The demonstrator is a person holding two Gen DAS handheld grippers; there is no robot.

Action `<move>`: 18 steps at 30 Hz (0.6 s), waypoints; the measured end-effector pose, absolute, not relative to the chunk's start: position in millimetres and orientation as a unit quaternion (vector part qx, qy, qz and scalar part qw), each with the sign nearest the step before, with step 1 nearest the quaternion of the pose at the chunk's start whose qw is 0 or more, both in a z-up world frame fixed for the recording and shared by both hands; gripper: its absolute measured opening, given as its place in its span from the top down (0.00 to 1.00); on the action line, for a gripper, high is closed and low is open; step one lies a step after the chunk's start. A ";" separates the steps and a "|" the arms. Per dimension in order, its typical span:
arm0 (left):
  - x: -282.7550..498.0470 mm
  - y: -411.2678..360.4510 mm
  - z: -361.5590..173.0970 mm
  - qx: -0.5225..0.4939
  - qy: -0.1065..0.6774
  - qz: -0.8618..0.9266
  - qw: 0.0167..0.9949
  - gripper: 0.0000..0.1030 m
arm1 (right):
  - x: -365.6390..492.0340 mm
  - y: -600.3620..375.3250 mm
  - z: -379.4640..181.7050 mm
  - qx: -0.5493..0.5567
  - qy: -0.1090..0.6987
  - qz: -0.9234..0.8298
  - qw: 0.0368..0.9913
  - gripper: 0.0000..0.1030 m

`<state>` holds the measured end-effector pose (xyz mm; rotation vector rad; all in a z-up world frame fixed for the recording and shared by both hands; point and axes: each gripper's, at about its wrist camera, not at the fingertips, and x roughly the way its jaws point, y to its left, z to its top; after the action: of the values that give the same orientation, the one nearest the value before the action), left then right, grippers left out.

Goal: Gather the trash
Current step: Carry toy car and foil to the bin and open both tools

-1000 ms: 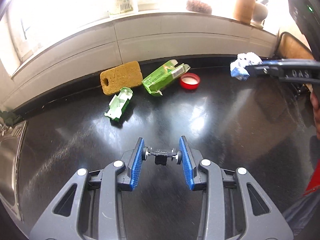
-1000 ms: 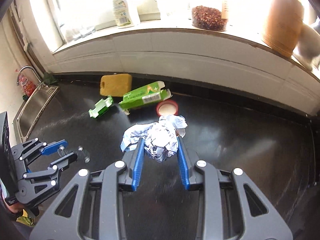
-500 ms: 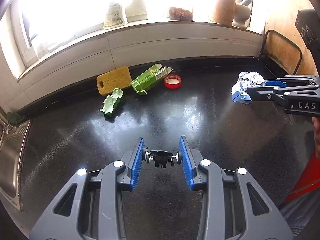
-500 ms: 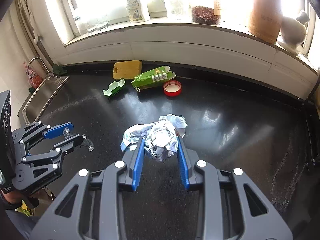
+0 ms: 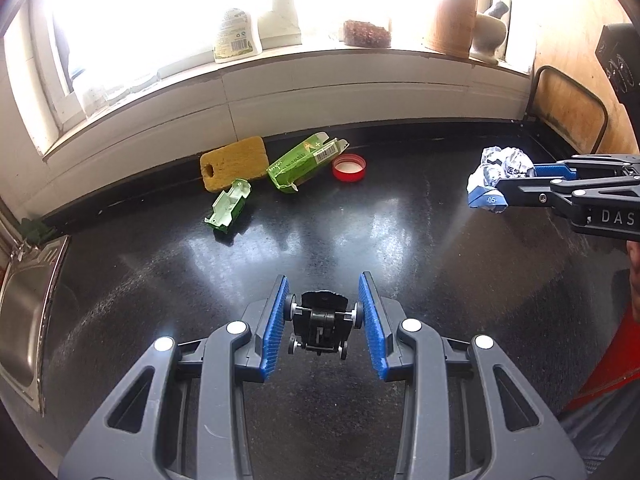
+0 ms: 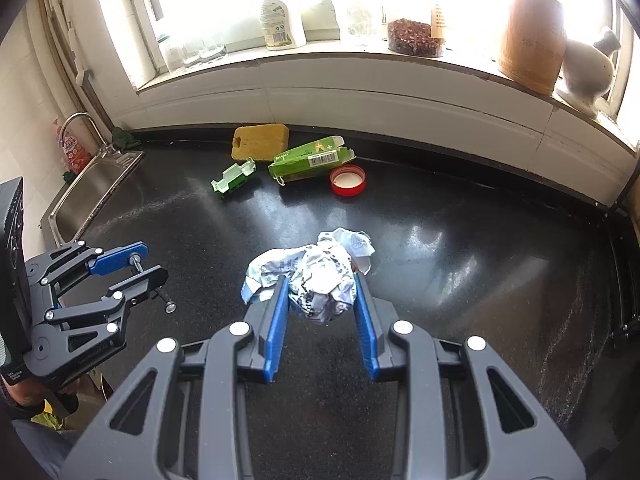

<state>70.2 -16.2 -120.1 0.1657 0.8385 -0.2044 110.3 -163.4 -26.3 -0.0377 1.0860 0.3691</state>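
Paper wad (image 6: 322, 286) sits clamped in our right gripper (image 6: 322, 300), angled down over the tabletop (image 6: 460, 240). Our left gripper (image 5: 325, 320), also tilted down, pinches a black toy chassis (image 5: 320, 326) by its wheels.

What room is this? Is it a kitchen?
Most likely a kitchen, yes. There is a steel sink with a tap set into a black countertop, a yellow sponge, and a soap bottle on the windowsill.
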 end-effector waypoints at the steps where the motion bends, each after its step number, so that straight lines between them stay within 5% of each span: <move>1: 69.7 -15.0 -119.6 0.079 0.405 -0.097 0.906 0.66 | 111.0 -161.5 -26.2 -0.019 0.514 0.177 0.839 0.69; 18: -24.3 133.1 -99.6 -0.015 0.398 0.133 0.907 0.66 | 91.4 35.0 -28.3 -0.104 0.493 0.412 0.759 0.69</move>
<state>-24.3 133.1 -99.6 -0.0317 0.8216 0.2753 91.4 35.0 -28.3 -0.2256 1.0747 0.8964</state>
